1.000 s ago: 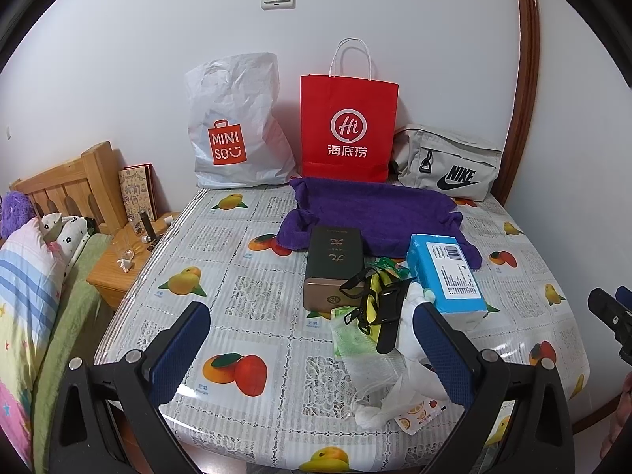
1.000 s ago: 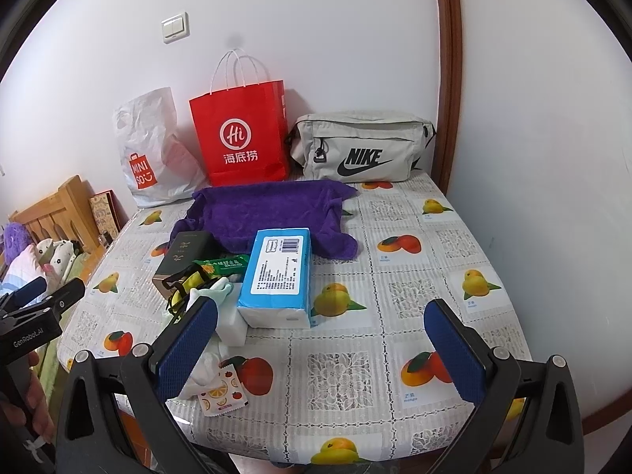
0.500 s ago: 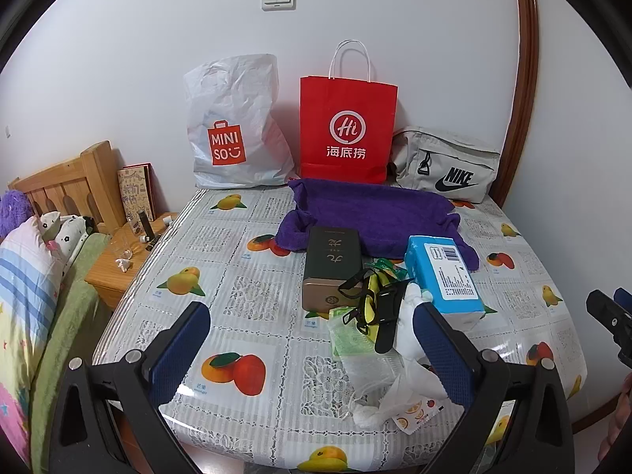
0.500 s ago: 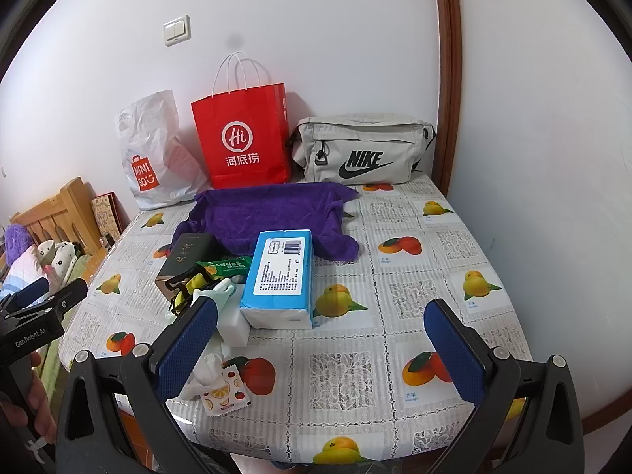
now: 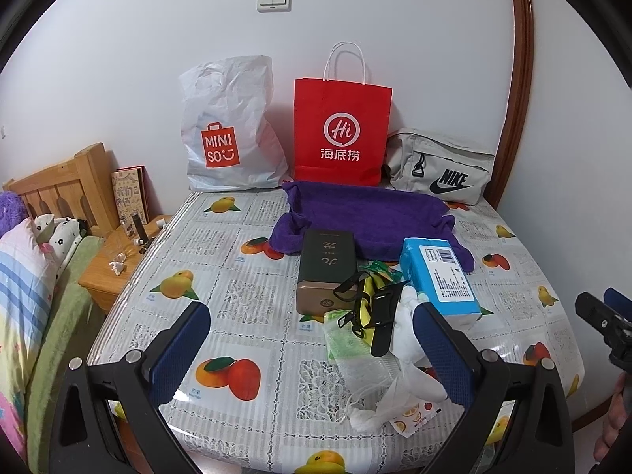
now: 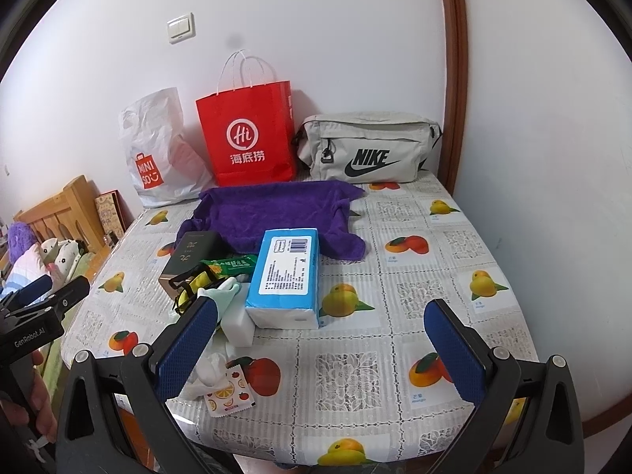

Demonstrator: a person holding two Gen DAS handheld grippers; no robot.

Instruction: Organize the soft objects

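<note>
**Inspector:** Comparing with the views from a second ago, almost no change is recorded. A slight drift of both cameras toward the table (image 6: pixel 414 237) is noted; no item on it is displaced.

**Clerk:** What is concluded for the task?

**Inspector:** Sorting is judged not yet begun; only an approach is indicated. The left gripper (image 5: pixel 312 339) is held spread wide with nothing between its blue pads (image 5: pixel 179 349). The right gripper (image 6: pixel 316 347) is likewise spread wide and empty.

**Clerk:** Where are the soft items placed?

**Inspector:** The purple towel (image 6: pixel 276 213) is spread mid-table, in front of the bags. The blue tissue pack (image 6: pixel 284 272) is laid just before it, overlapping its near edge. A white soft lump (image 5: pixel 410 339) and crumpled clear plastic (image 5: pixel 371 371) are found beside a dark box (image 5: pixel 326 272), together with black-and-yellow straps (image 5: pixel 367 300).

**Clerk:** And the containers?

**Inspector:** Three are stood against the wall: a white Miniso bag (image 5: pixel 229 126), a red paper bag (image 5: pixel 341 130) and a grey Nike pouch (image 6: pixel 367 146). The pouch is seen zipped. Contents of all three cannot be determined from these views.
</note>
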